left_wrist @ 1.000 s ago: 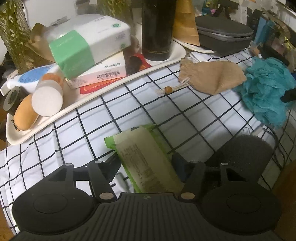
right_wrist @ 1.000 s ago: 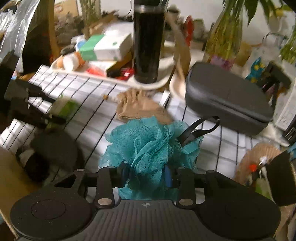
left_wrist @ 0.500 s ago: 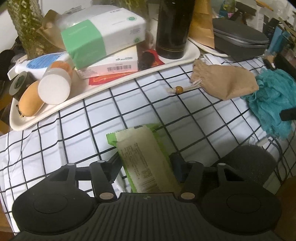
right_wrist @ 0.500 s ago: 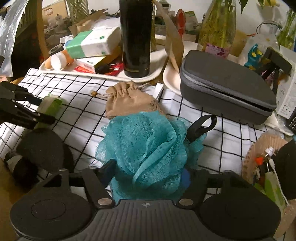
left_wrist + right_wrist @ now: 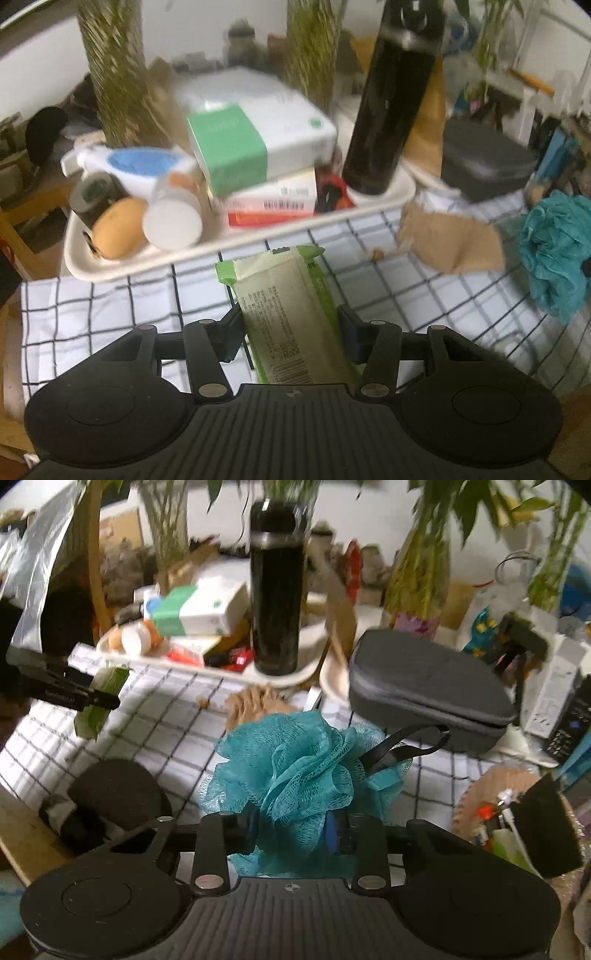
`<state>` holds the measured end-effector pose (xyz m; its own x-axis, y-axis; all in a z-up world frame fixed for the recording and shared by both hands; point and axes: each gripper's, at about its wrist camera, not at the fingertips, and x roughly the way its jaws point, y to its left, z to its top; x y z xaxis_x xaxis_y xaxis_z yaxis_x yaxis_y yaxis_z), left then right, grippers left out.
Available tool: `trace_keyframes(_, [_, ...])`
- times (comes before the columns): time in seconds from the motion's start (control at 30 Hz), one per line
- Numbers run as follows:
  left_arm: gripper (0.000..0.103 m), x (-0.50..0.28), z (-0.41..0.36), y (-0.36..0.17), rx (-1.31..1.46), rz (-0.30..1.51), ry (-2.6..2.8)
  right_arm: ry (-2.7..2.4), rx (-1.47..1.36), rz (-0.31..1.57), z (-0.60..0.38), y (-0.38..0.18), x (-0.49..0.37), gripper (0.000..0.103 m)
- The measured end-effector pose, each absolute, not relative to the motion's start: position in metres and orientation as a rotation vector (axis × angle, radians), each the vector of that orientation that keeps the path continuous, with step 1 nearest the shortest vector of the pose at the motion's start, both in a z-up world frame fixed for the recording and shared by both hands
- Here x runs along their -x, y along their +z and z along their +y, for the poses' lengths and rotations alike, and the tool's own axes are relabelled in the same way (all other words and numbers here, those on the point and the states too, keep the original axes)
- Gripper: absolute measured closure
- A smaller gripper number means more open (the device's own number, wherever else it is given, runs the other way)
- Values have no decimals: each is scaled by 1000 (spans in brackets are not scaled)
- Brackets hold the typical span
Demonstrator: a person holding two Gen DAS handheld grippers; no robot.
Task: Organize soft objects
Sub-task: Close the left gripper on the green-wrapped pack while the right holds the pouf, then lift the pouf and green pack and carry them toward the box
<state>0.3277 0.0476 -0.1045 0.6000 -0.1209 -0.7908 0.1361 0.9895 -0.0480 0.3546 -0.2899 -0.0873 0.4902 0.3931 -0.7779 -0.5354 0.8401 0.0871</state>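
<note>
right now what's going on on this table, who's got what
A person is working two handheld grippers over a checked tablecloth. The left gripper has a green packet between its jaws, which are closing on it, with the packet off the cloth. The right gripper is closing on a teal mesh bath pouf. A tan drawstring pouch lies loose on the cloth, just in front of a crowded white tray.

wall: white | table: wooden edge, checked cloth | light: dim
</note>
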Motion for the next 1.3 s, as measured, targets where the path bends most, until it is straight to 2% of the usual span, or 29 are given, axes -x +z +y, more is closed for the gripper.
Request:
trace_keyframes(0.57, [52, -249, 63, -13, 34, 646, -126, 624, 28, 652, -314, -16, -295, 68])
trace_keyframes(1.07, [52, -179, 17, 37, -57, 606, -223, 794, -15, 573, -313, 20, -241, 68])
trace_keyframes(1.3, [52, -150, -7, 42, -130, 638, -252, 951, 10, 563, -312, 25, -211, 68])
